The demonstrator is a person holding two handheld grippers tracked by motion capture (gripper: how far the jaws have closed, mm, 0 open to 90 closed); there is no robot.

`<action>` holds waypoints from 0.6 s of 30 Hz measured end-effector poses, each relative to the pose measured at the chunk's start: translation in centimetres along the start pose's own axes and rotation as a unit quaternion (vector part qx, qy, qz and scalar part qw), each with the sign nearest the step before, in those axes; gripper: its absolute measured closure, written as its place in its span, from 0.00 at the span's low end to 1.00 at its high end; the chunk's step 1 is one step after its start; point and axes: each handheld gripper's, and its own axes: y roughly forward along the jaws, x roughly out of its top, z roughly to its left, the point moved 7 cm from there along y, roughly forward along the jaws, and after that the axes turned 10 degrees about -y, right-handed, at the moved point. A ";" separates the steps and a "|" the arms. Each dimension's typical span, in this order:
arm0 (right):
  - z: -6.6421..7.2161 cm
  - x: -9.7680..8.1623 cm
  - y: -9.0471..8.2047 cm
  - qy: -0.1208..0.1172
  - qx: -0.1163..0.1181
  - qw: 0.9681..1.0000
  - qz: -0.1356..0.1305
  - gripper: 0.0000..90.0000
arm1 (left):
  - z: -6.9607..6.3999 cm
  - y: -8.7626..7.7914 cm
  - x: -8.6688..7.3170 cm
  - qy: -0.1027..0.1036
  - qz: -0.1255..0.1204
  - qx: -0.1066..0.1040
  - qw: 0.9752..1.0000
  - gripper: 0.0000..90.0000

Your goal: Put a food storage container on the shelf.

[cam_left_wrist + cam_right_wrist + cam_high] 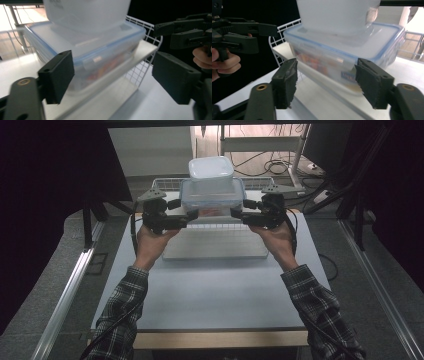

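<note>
The left gripper (191, 214) and right gripper (236, 213) stand with jaws apart (gripping nothing) at either end of the clear, blue-rimmed lidded plastic box (212, 197), which sits on a white shelf (215, 242) under a frosted white tub (211, 168)

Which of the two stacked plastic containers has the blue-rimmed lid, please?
The lower container, wider and holding coloured contents; the upper container on its lid is plain white.

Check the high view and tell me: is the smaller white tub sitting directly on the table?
No, the smaller white tub sits on the lid of the blue-rimmed container, which rests on the wire rack.
</note>
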 end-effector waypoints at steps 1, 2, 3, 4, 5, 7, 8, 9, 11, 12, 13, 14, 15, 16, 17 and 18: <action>0.1 -0.3 -0.1 -0.001 0.001 1.000 0.000 0.36 | -0.4 -0.1 -0.6 0.002 0.004 -0.002 1.000 0.15; 0.1 -0.3 -0.1 -0.001 0.001 1.000 0.000 0.36 | -0.4 -0.1 -0.6 0.002 0.004 -0.002 1.000 0.15; 0.4 -0.8 -0.3 -0.001 0.006 1.000 0.000 0.33 | -0.6 -0.2 -1.0 0.004 0.007 -0.004 1.000 0.13; 0.5 -1.0 -0.4 -0.001 0.008 1.000 0.000 0.32 | -0.8 -0.3 -1.3 0.006 0.008 -0.005 1.000 0.12; 0.7 -1.2 -0.5 -0.001 0.011 1.000 -0.001 0.31 | -1.0 -0.4 -1.6 0.008 0.009 -0.007 1.000 0.12; 1.0 -1.7 -0.7 -0.005 0.012 1.000 -0.001 0.28 | -1.5 -0.6 -2.4 0.009 0.013 -0.011 1.000 0.10; 1.1 -1.9 -0.8 -0.007 0.013 1.000 0.001 0.27 | -1.7 -0.6 -2.7 0.010 0.014 -0.013 1.000 0.09; 1.3 -2.2 -0.9 -0.010 0.015 1.000 0.001 0.26 | -1.8 -0.7 -3.0 0.012 0.017 -0.014 1.000 0.09; 1.6 -2.6 -1.0 -0.013 0.016 1.000 0.003 0.24 | -1.9 -0.7 -3.3 0.012 0.019 -0.014 1.000 0.08; 1.7 -2.7 -1.1 -0.014 0.017 1.000 0.005 0.23 | -2.0 -0.7 -3.5 0.015 0.022 -0.015 1.000 0.07; 1.7 -2.7 -1.1 -0.014 0.017 1.000 0.005 0.23 | -2.2 -0.7 -3.7 0.018 0.024 -0.015 0.999 0.07; 2.0 -3.0 -1.2 -0.017 0.019 1.000 0.007 0.22 | -2.3 -0.8 -4.2 0.022 0.028 -0.014 0.999 0.07; 2.1 -3.1 -1.3 -0.018 0.018 1.000 0.008 0.21 | -2.4 -0.8 -4.4 0.023 0.029 -0.013 0.999 0.06; 2.1 -3.1 -1.3 -0.018 0.018 1.000 0.008 0.21 | -2.4 -0.8 -4.4 0.023 0.029 -0.013 0.999 0.06; 2.4 -3.3 -1.4 -0.021 0.021 1.000 0.005 0.21 | -2.5 -0.8 -4.6 0.024 0.029 -0.014 0.999 0.06; 2.6 -3.4 -1.5 -0.022 0.023 0.999 0.005 0.20 | -2.6 -0.8 -5.1 0.028 0.033 -0.013 0.999 0.06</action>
